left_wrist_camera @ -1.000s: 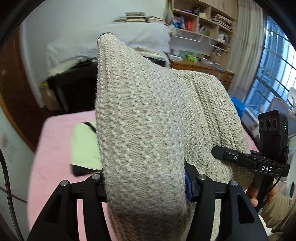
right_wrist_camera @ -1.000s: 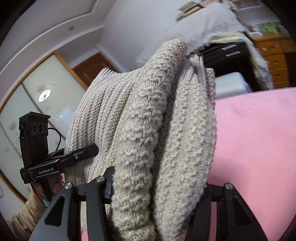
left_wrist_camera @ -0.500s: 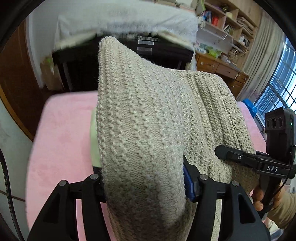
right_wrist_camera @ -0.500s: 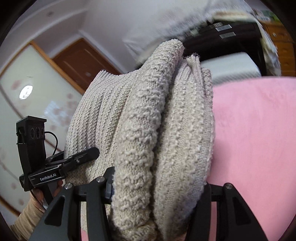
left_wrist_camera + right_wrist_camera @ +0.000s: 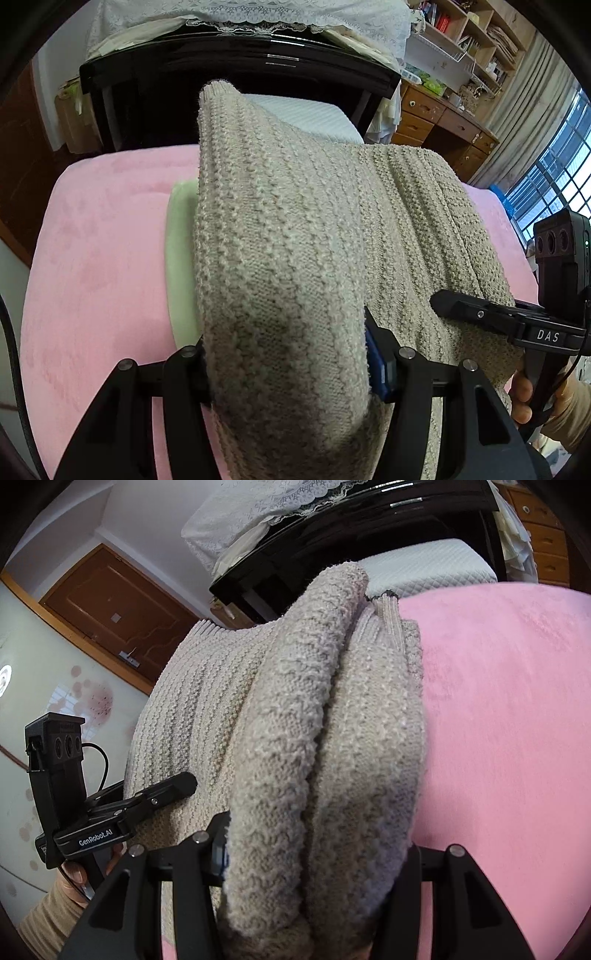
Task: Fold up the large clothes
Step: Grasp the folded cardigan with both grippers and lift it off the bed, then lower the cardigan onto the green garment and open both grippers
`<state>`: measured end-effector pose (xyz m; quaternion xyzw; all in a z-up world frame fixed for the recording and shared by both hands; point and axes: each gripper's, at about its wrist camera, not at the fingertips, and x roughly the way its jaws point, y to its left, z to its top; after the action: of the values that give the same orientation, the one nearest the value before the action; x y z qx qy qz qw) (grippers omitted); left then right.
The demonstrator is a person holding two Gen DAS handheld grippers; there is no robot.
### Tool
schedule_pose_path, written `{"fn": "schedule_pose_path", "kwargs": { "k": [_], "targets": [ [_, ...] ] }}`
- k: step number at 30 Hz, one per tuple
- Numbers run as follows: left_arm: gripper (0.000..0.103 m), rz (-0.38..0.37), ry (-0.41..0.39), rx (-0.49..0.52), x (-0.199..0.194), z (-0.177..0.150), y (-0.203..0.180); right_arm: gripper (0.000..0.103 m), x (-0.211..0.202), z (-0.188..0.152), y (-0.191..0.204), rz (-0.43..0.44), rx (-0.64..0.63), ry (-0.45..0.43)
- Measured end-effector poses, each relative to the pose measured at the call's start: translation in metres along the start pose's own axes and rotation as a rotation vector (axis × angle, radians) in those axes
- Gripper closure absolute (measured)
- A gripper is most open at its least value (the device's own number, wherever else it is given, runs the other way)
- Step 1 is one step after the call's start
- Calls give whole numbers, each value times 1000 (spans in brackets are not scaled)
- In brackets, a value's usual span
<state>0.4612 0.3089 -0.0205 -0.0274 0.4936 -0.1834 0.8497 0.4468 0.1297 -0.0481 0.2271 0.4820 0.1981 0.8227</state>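
Above the pink bedspread (image 5: 96, 258), a thick beige cable-knit sweater (image 5: 280, 258), bunched double, clamped in both grippers' jaws.

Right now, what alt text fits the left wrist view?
A thick fold of beige knit sweater is clamped in the left claw above a pink bed cover. The right claw grips the same sweater at the right; a pale green cloth lies beneath.

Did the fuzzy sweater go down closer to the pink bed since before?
Yes. In the left wrist view the beige sweater now sits lower against the black piano: the bookshelf once behind it has slid away, and more pink blanket shows.
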Motion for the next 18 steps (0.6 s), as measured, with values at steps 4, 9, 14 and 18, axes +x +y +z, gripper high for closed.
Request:
{"fn": "schedule_pose_path", "kwargs": {
  "k": [4,9,14,18],
  "targets": [
    [45,8,1,-2,11,14,32,53,26,16,-9,-2,-2,2],
    [45,41,8,5,40,29,57,53,56,23,-17,-18,-9,11],
    [43,76,51,9,83,26,71,51,92,23,-27,-120,-12,59],
    [25,141,107,-14,123,15,81,45,121,18,-40,-224,-31,192]
  ]
}}
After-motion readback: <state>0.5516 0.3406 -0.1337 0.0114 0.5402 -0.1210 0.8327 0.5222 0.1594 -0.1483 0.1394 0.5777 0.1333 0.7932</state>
